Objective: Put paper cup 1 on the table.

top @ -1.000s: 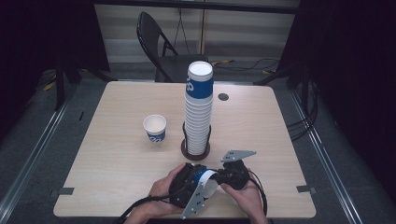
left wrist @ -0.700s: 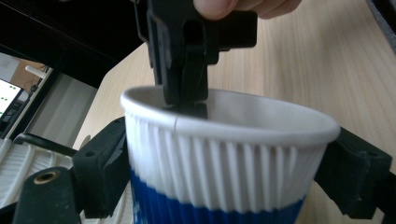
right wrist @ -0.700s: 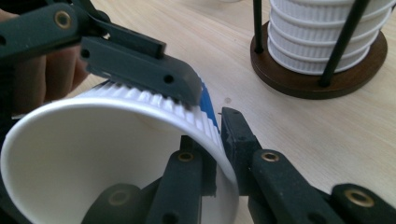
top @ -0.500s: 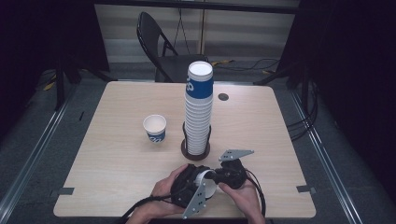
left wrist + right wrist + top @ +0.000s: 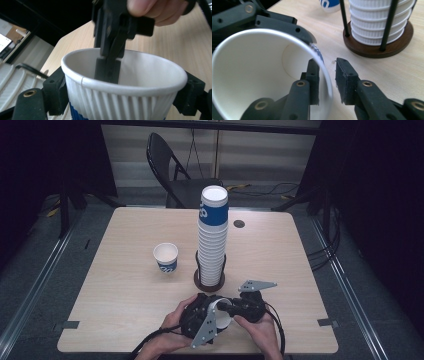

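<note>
Handing over a paper cup [image 5: 220, 316] near the desk's [image 5: 125, 285] front edge: the left gripper [image 5: 120, 85] has just been closing its jaws, which now clasp the cup's ribbed sides. The right gripper [image 5: 327, 80] has just been opening, one jaw inside the rim and one outside (apparently no longer pinching). The cup likely now rests with the left gripper alone.

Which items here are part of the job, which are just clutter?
In play: paper cup, clamped by left gripper; right gripper, jaws just opening astride its rim; cup stack on wooden holder.
Idle: lone cup, chair, table grommet.
</note>
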{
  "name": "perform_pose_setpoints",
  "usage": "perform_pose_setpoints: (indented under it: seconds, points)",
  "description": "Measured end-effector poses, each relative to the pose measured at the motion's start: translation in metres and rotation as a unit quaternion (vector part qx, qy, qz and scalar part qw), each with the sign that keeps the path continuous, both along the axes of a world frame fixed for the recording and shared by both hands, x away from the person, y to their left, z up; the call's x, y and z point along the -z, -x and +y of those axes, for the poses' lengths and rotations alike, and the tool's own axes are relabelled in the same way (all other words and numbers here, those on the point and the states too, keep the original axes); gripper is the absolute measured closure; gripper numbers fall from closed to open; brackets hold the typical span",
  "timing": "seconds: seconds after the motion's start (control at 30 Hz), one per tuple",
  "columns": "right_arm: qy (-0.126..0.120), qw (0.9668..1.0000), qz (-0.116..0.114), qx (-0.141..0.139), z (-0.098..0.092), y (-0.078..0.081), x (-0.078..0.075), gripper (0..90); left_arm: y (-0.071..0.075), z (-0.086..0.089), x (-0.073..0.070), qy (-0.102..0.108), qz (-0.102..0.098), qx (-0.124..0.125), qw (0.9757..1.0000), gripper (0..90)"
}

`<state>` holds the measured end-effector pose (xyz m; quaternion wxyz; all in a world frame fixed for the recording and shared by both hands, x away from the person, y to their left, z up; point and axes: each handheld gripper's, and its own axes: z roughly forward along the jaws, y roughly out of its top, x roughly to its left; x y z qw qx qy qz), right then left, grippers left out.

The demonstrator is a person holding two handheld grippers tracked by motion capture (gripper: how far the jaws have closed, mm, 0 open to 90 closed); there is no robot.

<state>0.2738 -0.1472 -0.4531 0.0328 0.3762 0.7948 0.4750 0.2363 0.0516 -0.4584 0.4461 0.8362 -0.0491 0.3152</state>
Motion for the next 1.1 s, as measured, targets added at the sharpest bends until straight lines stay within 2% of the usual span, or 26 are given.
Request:
perform_pose_setpoints:
  seconds: [0.13,0.2,0.3,0.37,0.43,0.5,0.6,0.8,0.87,0.97,1.03,1.1]
  points:
    - [-0.025,0.9994,-0.016,0.016,-0.006,0.003,-0.001,67.0,-0.005,0.006,-0.001,0.022,0.023,-0.01,0.9994,17.5]
    - [-0.031,0.9991,-0.022,0.021,-0.008,0.005,-0.001,65.4,-0.009,0.01,-0.001,0.038,0.042,-0.013,0.9983,17.5]
    - [-0.043,0.9982,-0.032,0.029,-0.011,0.006,-0.001,62.9,-0.013,0.014,-0.001,0.052,0.058,-0.022,0.9967,17.5]
    - [-0.055,0.9971,-0.037,0.037,-0.012,0.006,-0.001,62.1,-0.017,0.018,0.0,0.07,0.079,-0.031,0.9939,17.5]
    - [-0.064,0.9959,-0.045,0.044,-0.014,0.006,-0.001,59.8,-0.02,0.02,0.0,0.075,0.086,-0.041,0.9926,17.5]
    - [-0.071,0.9945,-0.056,0.053,-0.015,0.006,-0.002,57.7,-0.023,0.024,0.0,0.087,0.1,-0.045,0.9901,17.5]
    - [-0.081,0.992,-0.073,0.063,-0.016,0.007,-0.003,55.0,-0.027,0.03,-0.001,0.101,0.108,-0.057,0.9873,17.6]
    - [-0.09,0.986,-0.103,0.095,-0.022,0.01,-0.004,47.2,-0.035,0.041,-0.003,0.13,0.137,-0.08,0.9788,17.6]
    - [-0.088,0.9843,-0.111,0.104,-0.024,0.011,-0.004,44.5,-0.038,0.047,-0.004,0.146,0.148,-0.083,0.9746,17.6]
    - [-0.085,0.9814,-0.123,0.121,-0.027,0.013,-0.001,40.3,-0.04,0.054,-0.007,0.161,0.156,-0.09,0.9704,17.5]
    - [-0.083,0.9791,-0.129,0.133,-0.029,0.015,0.001,37.3,-0.042,0.057,-0.008,0.176,0.164,-0.098,0.9658,17.5]
    - [-0.078,0.9768,-0.135,0.147,-0.031,0.016,0.004,35.2,-0.043,0.062,-0.01,0.186,0.167,-0.102,0.9628,17.5]
